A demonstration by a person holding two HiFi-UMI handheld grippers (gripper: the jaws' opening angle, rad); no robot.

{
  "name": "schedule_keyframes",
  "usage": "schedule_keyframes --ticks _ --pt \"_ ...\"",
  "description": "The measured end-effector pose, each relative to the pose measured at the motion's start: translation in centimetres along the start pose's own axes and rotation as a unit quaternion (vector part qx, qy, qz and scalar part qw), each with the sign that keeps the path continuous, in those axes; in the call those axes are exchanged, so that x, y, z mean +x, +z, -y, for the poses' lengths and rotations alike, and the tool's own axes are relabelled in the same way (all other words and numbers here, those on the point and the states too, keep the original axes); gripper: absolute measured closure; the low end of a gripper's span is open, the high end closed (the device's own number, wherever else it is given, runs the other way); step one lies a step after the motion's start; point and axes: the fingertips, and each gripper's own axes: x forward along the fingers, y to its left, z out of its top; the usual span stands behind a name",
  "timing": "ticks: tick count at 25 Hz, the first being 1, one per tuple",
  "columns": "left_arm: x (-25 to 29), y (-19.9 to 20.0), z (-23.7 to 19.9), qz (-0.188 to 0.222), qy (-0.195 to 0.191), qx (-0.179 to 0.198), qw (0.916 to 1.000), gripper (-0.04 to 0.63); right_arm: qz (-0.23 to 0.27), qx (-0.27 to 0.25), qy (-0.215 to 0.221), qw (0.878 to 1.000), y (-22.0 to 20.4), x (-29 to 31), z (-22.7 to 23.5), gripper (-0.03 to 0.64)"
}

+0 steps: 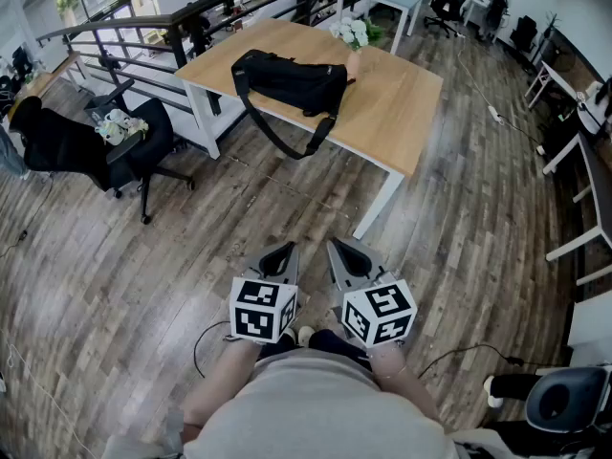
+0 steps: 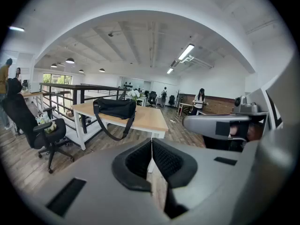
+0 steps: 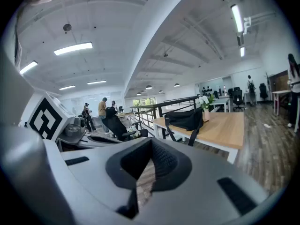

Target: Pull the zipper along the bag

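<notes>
— Wooden floor (image 1: pixel 143 256) all round, and the table (image 1: pixel 402 113) stands well ahead; where's the bag (image 1: pixel 287 82)?
— Lying on that table, strap (image 1: pixel 285 143) drooping over the edge; left tool (image 1: pixel 279 254) and right tool (image 1: pixel 344 251) are both closed, empty, far from it.
— How will it handle?
— Soft, probably light; it'll likely slide. Pin the fabric beside the zipper, pinch the small pull, which I can't make out
</notes>
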Motion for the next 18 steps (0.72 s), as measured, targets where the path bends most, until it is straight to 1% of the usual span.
schedule_keyframes --ticks 4,11,12,15,16,18 --pt "-0.2 -0.3 -0.4 -0.002 0.000 0.001 1.0000 0.575 0.001 0.003 -0.003 1.000 -0.2 0.0 -0.1 0.614" --pt "-0.2 -0.3 -0.7 -0.001 -0.011 -0.003 0.9999 0.575 -0.004 0.006 -0.008 1.000 -0.7 0.4 -0.2 0.614" --pt "-0.2 -0.1 -0.5 0.004 -0.020 -0.001 0.9998 0.575 -0.002 0.008 -0.004 1.000 -0.7 0.5 -0.3 0.614" --pt "-0.4 0.7 0.4 0.028 -0.069 0.005 0.9972 0.575 0.012 0.022 0.013 1.000 -0.7 0.7 -0.7 0.612" --pt "-0.4 0.8 0.4 0.032 -0.079 0.005 0.9964 0.574 0.014 0.023 0.013 1.000 -0.6 0.8 -0.8 0.612" --pt "-0.4 0.9 0.2 0.035 -0.088 0.002 0.9955 0.575 0.013 0.016 0.004 1.000 -0.7 1.0 -0.8 0.612"
